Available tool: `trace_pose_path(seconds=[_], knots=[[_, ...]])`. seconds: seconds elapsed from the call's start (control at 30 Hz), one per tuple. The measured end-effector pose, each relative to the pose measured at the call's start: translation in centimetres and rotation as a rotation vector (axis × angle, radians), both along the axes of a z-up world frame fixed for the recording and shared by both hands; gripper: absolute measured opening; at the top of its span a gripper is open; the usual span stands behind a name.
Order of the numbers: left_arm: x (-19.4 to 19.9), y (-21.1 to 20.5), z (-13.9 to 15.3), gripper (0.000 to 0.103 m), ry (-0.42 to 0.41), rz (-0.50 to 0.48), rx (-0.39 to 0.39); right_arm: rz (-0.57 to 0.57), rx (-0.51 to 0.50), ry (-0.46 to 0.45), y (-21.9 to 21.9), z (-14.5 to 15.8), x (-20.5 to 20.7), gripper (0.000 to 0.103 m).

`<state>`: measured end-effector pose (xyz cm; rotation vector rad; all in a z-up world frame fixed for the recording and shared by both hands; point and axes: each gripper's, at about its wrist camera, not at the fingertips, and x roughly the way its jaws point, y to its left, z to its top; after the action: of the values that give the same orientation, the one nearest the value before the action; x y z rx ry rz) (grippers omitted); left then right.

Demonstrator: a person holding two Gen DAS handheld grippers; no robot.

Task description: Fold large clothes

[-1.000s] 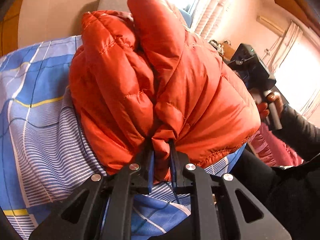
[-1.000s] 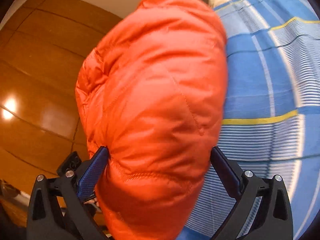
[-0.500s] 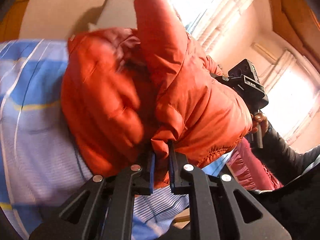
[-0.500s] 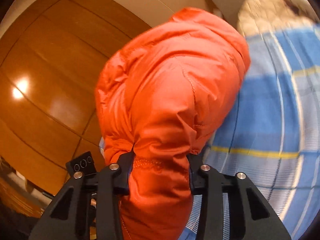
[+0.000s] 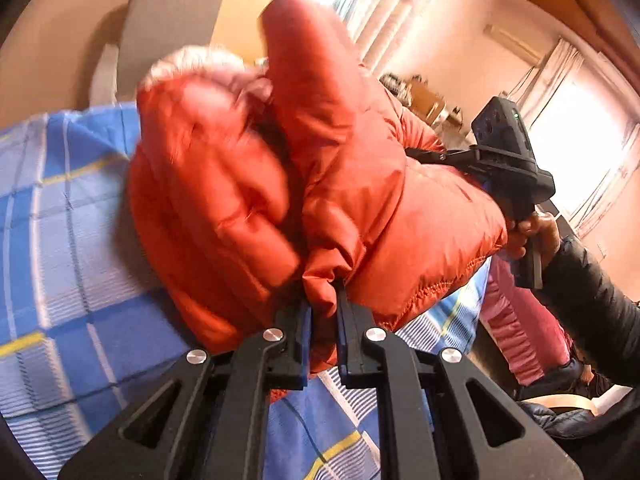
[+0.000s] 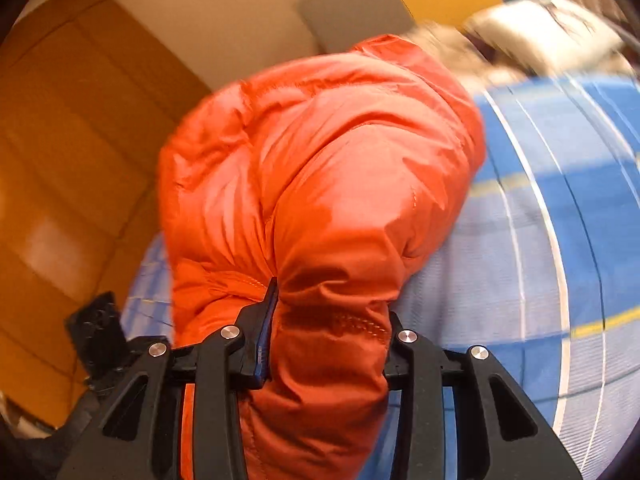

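A puffy orange down jacket [image 5: 328,184] with a pale fur-trimmed hood lies bunched on a blue checked bedsheet [image 5: 60,220]. My left gripper [image 5: 323,312] is shut on a fold of the jacket's hem, a thin pinch of fabric between its pads. In the right wrist view the same orange jacket [image 6: 320,168] fills the middle, and my right gripper [image 6: 330,320] is shut on a thick bunch of it near the elastic hem. The right gripper's body [image 5: 504,160], held by a hand in a dark sleeve, shows at the jacket's far right in the left wrist view.
The bedsheet [image 6: 560,200] spreads to the right in the right wrist view, with a wooden wardrobe [image 6: 60,140] to the left. A pink garment [image 5: 520,320] hangs off the bed's right side. Bright curtained windows [image 5: 580,152] and a cluttered shelf stand behind.
The right gripper closed from wide open around the jacket onto a thick bunch of it. Both grippers swung sideways with the jacket, which lifted and shifted over the sheet.
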<state>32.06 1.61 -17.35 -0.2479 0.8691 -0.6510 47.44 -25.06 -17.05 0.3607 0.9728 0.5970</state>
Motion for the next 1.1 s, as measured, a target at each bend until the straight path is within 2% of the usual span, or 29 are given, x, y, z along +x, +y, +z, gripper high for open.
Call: trace_pose_path(seconds=[0.13,0.23,0.27,0.3,0.43,0.5,0.6,0.67,0.77,0.83,0.97,1.1], knots=[[0.0,0.2,-1.5,0.009,0.023,0.009,-0.012,-0.066,0.020,0.008,-0.8,-1.6,-0.7,0.046],[0.2,0.1,-1.5,0.009,0.024,0.016,-0.001,-0.128,0.005,-0.001,-1.1,-1.2,-1.0,0.063],[0.4,0.1,-1.2,0.009,0.021,0.018,0.002,-0.146,-0.015,-0.007,-1.3,-1.0,-1.2,0.073],[0.5,-0.1,-1.2,0.009,0.018,0.019,0.003,-0.168,-0.051,-0.034,-1.2,-0.2,-1.9,0.074],[0.4,-1.1,-0.7,0.009,-0.010,0.043,0.031,-0.291,-0.203,-0.176,-0.7,4.1,-4.4,0.076],[-0.3,-0.8,-0.1,0.009,-0.019,0.053,0.035,-0.288,-0.210,-0.253,0.8,6.6,-5.7,0.076],[-0.5,-0.8,0.0,0.009,-0.028,0.070,0.036,-0.226,-0.197,-0.258,3.9,8.2,-5.7,0.076],[-0.7,-0.6,0.1,0.010,-0.030,0.080,0.031,-0.188,-0.218,-0.256,5.4,8.2,-6.3,0.076],[-0.6,-0.6,-0.1,0.010,-0.028,0.092,0.023,-0.141,-0.225,-0.194,7.8,6.4,-4.5,0.075],[-0.5,-0.5,-0.2,0.010,-0.024,0.097,0.018,-0.147,-0.287,-0.170,9.3,4.9,-4.0,0.075],[-0.7,-0.2,-0.9,0.011,-0.019,0.100,0.000,-0.166,-0.348,-0.153,10.8,3.1,-3.4,0.075],[-0.4,0.2,-1.6,0.012,-0.008,0.092,-0.007,-0.163,-0.366,-0.156,11.7,3.6,-3.4,0.076]])
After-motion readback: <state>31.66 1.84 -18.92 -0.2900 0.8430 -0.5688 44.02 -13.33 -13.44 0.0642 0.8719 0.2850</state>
